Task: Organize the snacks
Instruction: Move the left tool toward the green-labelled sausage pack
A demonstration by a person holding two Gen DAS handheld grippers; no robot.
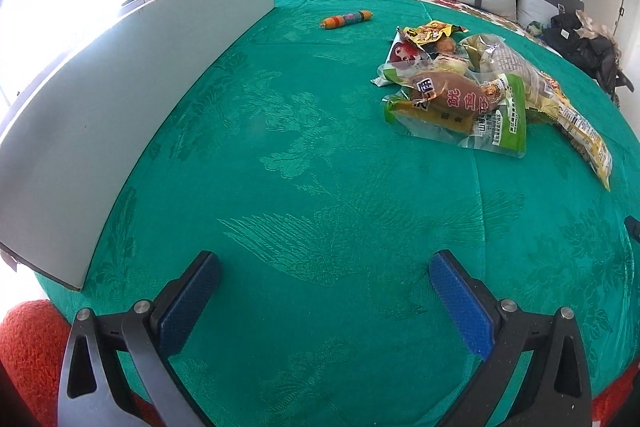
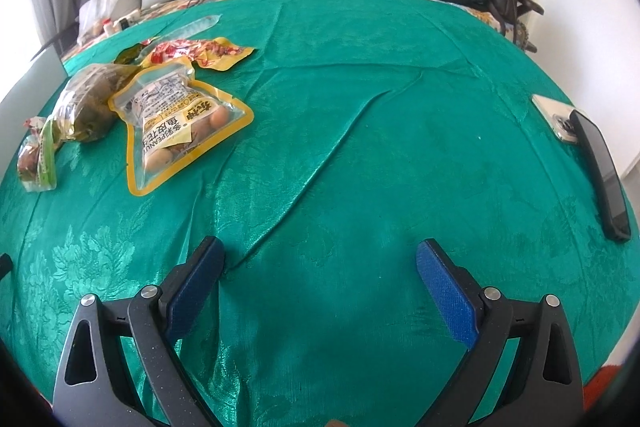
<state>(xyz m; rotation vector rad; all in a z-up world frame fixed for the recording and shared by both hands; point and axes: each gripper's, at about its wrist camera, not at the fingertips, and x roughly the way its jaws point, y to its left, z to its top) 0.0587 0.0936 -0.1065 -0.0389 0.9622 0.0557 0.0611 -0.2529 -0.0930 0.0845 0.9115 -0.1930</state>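
**Snack packets heaped on the green cloth, both tongs empty**

A counter draped in a green cloth (image 1: 304, 155) is seen in front of a bed. A grey box (image 1: 132, 99) is set along its left edge. A pile of snack packets (image 1: 472, 83) is heaped toward the far middle, with a peanut packet (image 2: 180, 123) at its right side. A sausage stick (image 1: 346, 19) is laid apart near the far edge. The left tongs (image 1: 324, 283) and right tongs (image 2: 320, 267) are held wide apart, gripping nothing.

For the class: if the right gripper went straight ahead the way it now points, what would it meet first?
Most likely only the green cloth: the right gripper is open and empty, the peanut packet lies left of its line and the phone right. Depth is uncertain.
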